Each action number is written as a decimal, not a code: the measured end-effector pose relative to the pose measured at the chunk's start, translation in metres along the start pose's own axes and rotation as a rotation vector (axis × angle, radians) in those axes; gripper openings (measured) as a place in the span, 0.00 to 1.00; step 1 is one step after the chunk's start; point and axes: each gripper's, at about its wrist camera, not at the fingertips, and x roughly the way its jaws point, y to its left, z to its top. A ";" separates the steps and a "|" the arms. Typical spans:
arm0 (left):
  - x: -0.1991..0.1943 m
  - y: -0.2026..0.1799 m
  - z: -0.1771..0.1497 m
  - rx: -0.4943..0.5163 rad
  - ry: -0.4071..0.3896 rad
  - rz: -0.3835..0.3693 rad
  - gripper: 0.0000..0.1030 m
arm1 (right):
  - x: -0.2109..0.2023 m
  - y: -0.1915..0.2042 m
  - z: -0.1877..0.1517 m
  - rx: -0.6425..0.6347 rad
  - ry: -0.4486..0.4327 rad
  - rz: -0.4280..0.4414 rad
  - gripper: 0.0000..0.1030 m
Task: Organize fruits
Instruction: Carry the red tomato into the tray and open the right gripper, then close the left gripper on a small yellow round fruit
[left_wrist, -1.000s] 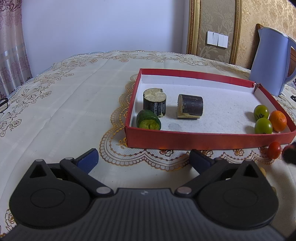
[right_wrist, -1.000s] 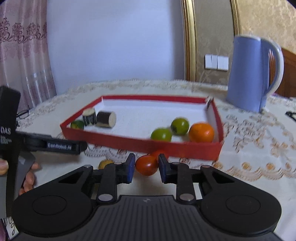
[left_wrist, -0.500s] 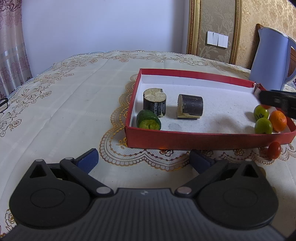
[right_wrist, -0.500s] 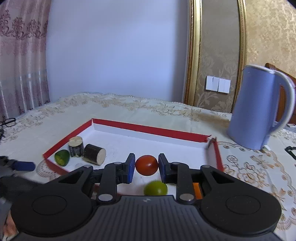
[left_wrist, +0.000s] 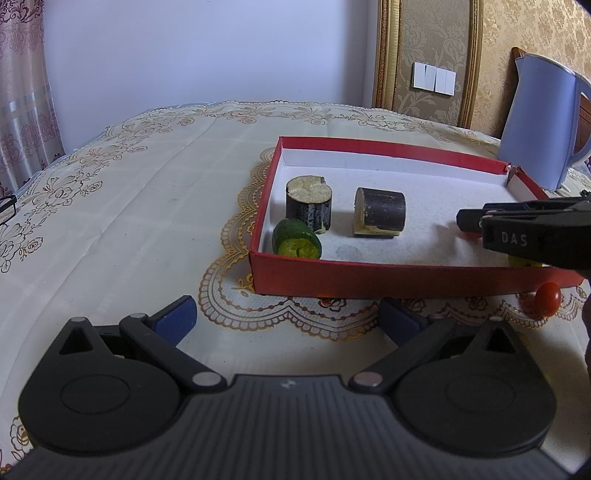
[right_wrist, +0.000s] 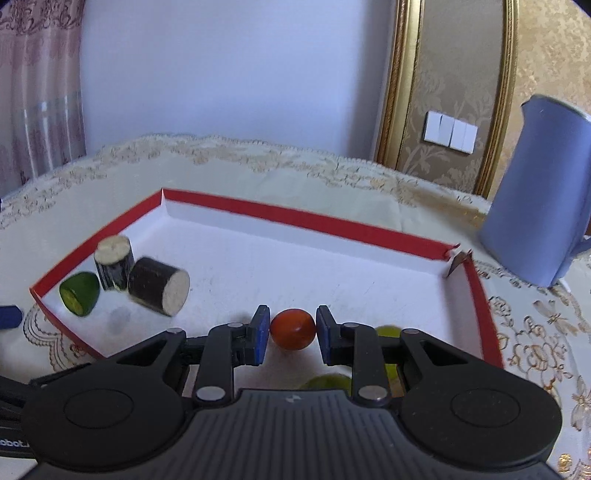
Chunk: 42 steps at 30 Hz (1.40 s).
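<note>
My right gripper (right_wrist: 291, 334) is shut on a red tomato (right_wrist: 293, 329) and holds it over the red box (right_wrist: 284, 216), low above its white floor. In the left wrist view the right gripper (left_wrist: 471, 221) reaches into the box (left_wrist: 369, 277) from the right. The box holds two dark cane pieces (left_wrist: 309, 201) (left_wrist: 379, 212), a cut green fruit (left_wrist: 297, 243) and green fruits (right_wrist: 387, 331) partly hidden behind my right fingers. Another red tomato (left_wrist: 548, 294) lies on the cloth in front of the box. My left gripper (left_wrist: 286, 319) is open and empty, in front of the box.
A blue kettle (left_wrist: 543, 122) stands behind the box's far right corner; it also shows in the right wrist view (right_wrist: 539, 218). The table has a cream patterned cloth (left_wrist: 129, 206). Glasses (left_wrist: 7, 206) lie at the far left edge.
My right gripper has carried the red tomato further into the box and lower toward its floor. The left gripper has not moved.
</note>
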 end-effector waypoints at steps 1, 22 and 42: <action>0.000 0.000 0.000 0.000 0.000 0.000 1.00 | 0.000 0.001 0.000 -0.009 -0.006 -0.003 0.26; 0.000 0.000 0.000 0.001 0.000 0.000 1.00 | -0.101 -0.039 -0.052 0.076 -0.127 -0.051 0.74; -0.008 -0.002 -0.003 0.002 -0.007 0.017 1.00 | -0.086 -0.112 -0.091 0.273 0.055 -0.204 0.93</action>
